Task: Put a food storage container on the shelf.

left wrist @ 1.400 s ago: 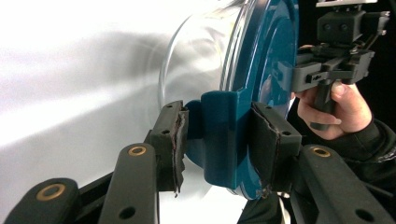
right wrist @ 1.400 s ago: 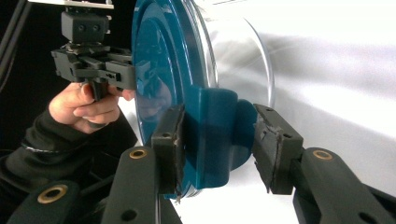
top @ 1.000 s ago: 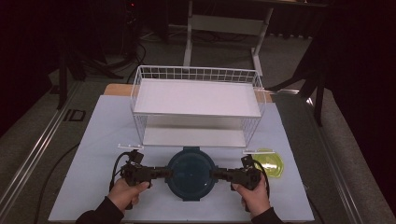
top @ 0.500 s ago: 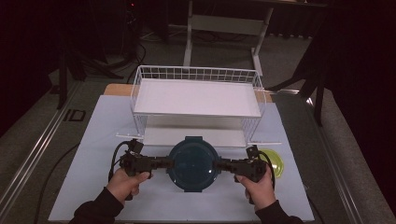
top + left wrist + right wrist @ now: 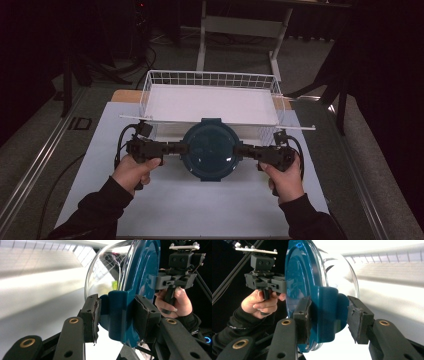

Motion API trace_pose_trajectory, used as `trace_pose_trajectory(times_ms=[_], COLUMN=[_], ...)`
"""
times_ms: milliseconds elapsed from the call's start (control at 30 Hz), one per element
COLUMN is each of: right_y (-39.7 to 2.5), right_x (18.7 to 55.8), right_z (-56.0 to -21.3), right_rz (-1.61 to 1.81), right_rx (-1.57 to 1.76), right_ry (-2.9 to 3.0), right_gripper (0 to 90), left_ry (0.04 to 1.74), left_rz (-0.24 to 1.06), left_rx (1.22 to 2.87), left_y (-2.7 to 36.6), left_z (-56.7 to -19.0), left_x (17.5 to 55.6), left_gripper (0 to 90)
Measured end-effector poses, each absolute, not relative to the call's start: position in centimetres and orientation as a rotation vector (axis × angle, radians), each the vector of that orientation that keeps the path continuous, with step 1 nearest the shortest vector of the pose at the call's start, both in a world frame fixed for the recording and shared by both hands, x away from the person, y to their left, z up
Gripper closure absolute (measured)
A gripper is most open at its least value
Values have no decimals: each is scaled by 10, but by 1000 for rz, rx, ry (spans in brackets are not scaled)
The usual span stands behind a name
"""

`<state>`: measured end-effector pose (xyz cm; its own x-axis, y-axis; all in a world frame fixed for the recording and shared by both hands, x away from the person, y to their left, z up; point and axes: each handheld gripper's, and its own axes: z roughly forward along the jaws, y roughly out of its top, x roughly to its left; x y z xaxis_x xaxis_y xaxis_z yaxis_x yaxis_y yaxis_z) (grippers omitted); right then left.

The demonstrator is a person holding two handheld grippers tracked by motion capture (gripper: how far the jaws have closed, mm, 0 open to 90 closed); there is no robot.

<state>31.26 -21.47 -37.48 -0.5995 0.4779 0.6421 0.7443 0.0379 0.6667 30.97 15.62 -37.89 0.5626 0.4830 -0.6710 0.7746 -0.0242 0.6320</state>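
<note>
A round glass bowl with a teal lid (image 5: pixel 209 149) hangs level above the white mat, held by the tabs on its two sides. My left gripper (image 5: pixel 184 148) is shut on the left tab and my right gripper (image 5: pixel 239 150) on the right tab. In the left gripper view the pads (image 5: pixel 91 315) clamp the teal tab (image 5: pixel 117 315), with the bowl (image 5: pixel 145 272) on edge and the far hand behind it. The right gripper view has its pads (image 5: pixel 303 315) pinching the other tab (image 5: pixel 325 312) of the bowl (image 5: pixel 299 277). The bowl's far edge overlaps the front of the wire basket.
A white wire basket (image 5: pixel 210 80) with a white shelf inside stands right behind the bowl, over an open lower level. The white mat (image 5: pixel 200 210) covers the table, with free room near the front. Dark floor and metal frame legs lie beyond.
Both grippers have carried the bowl up and away from the person, toward the basket's front. The yellow thing at the right now sits hidden behind the right hand.
</note>
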Motion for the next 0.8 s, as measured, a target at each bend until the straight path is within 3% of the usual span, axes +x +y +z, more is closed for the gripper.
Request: trace_pose_trajectory(times_ms=[400,800], right_y=[-212,-207], right_x=[341,380], right_z=[-330,-307], right_rz=[-1650,-1650], right_rx=[-1242,-1282], right_ry=[-2070,-2069], right_gripper=[566,565], left_ry=[1052,1082], left_rz=[-280,-284], left_rx=[1642,1615], left_y=[160,162], left_z=[-336,-318], left_x=[337,376], left_gripper=[575,572])
